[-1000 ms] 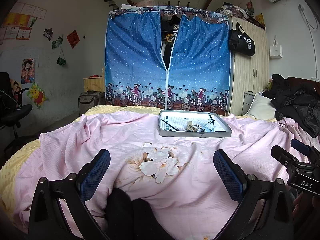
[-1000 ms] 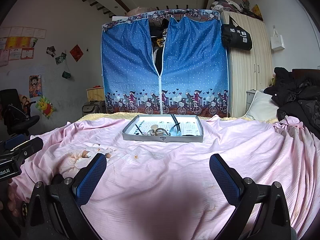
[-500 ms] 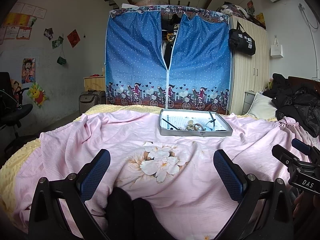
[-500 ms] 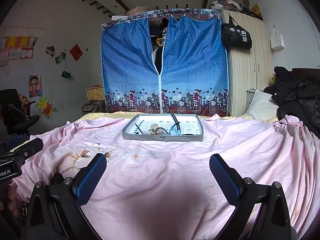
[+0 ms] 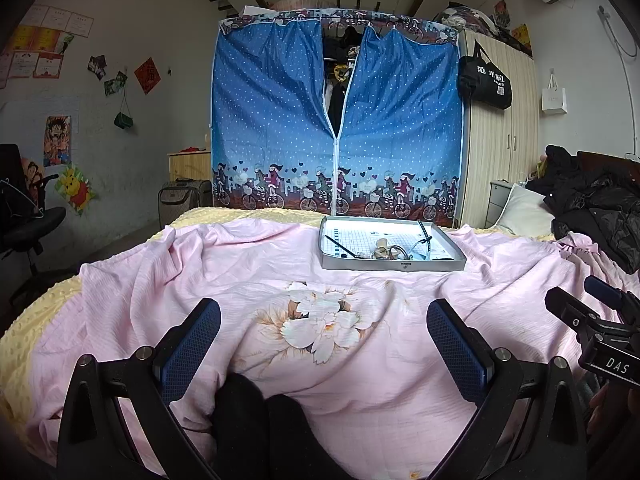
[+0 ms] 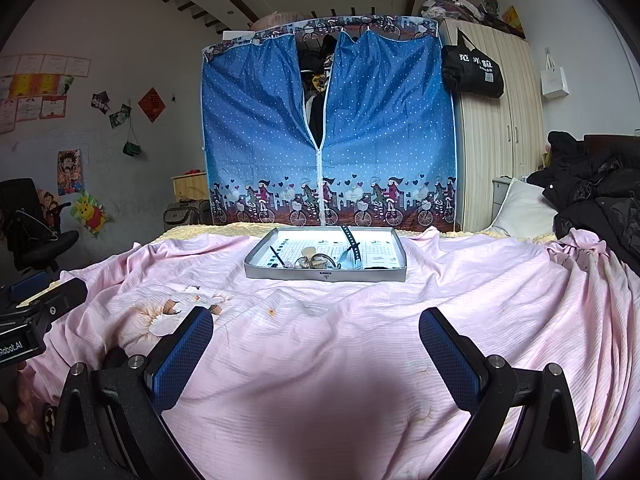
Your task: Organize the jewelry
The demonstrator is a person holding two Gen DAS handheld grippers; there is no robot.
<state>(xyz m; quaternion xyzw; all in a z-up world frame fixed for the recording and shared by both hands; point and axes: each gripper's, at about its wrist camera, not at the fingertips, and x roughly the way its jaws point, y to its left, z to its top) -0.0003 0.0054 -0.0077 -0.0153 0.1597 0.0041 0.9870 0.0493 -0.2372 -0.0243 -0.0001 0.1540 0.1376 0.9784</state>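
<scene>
On the pink bedsheet (image 6: 320, 360), my left gripper (image 5: 324, 344) and right gripper (image 6: 316, 340) gape empty; jewelry tray (image 6: 326, 274) far ahead, nothing between.

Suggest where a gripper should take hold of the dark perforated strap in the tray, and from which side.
Grip the strap at its raised far end, which arches clear above the tray floor, coming down from above. Its near end lies among the tangled pieces, where a clean pinch looks unlikely.
</scene>
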